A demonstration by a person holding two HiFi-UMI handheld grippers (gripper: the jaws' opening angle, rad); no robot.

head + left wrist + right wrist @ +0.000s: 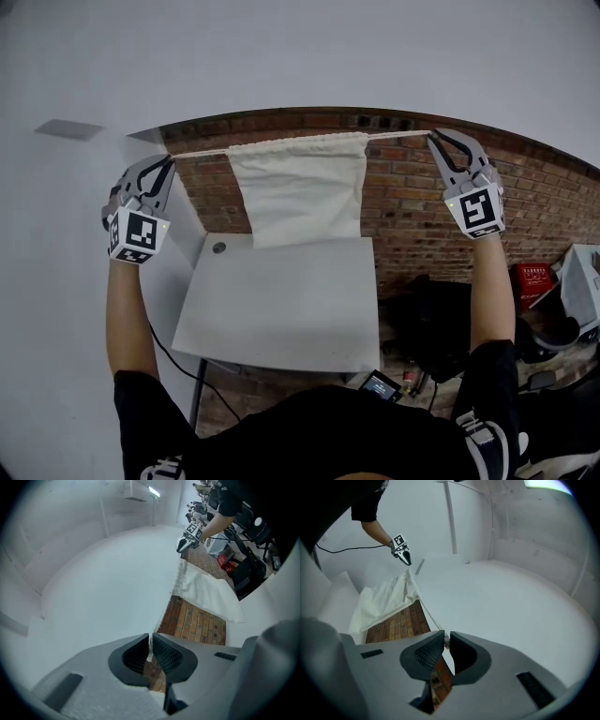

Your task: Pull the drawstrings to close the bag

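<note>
Listener: White wall (281, 56) across the top, is that right? What lies below it?

Describer: Red brick (412, 216) runs in a band under the wall. A white tabletop (281, 309) stands in front of it. The head view looks down on it past two raised arms in black sleeves.

Listener: Where is the bag?

Describer: A cream cloth bag (298, 187) hangs at 12 o'clock from the tabletop's middle. Its lower edge overlaps the tabletop's far edge, though I cannot tell whether it touches. Its slightly ruffled top hem is threaded on a drawstring (202, 151) pulled taut and almost level, reaching out on both sides.

Listener: And the claws?

Describer: The left claw (169, 159) is at 9 o'clock from the bag. The right claw (434, 137) is at 3 o'clock and a little higher. Each is at one end of the drawstring, well apart from the cloth.

Listener: Are they gripping?

Describer: Yes. In the left gripper view the ribbed jaws are pressed nearly together, pinching the drawstring, which runs off toward 1 o'clock to the bag. In the right gripper view the jaws pinch the other end the same way, and the drawstring leads toward 11 o'clock.
</note>
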